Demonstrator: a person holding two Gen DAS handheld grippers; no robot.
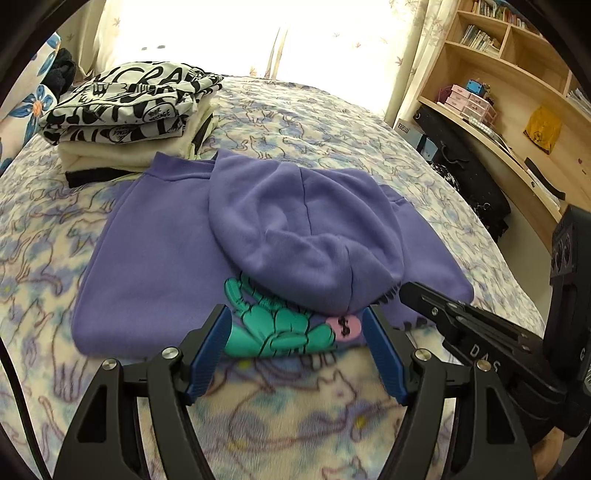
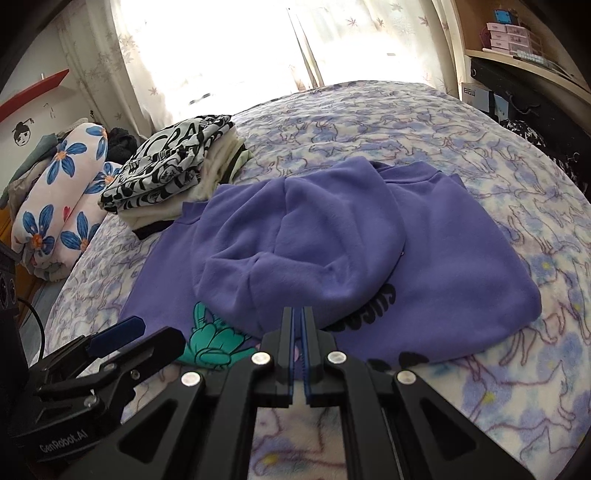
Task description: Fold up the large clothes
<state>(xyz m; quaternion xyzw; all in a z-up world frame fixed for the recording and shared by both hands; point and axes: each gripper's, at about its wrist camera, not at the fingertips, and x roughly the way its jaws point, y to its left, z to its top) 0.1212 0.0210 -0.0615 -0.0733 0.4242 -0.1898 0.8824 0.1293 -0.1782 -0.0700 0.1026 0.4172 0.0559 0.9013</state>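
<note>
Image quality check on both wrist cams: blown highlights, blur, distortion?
Left wrist view: window blown out white behind the curtains; fisheye bends the shelves; bedspread near the left hand-held gripper is soft. Right wrist view: same clipped window, dark corner vignette, purple hoodie evenly lit.

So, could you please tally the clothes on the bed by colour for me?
Purple: 1, the hoodie lying flat on the bed.
Black-and-white print: 1, on top of the stack.
Cream: 1, below it; this may be more than one piece.
Black: 1, an edge at the bottom.
Total: 4 at least.
</note>
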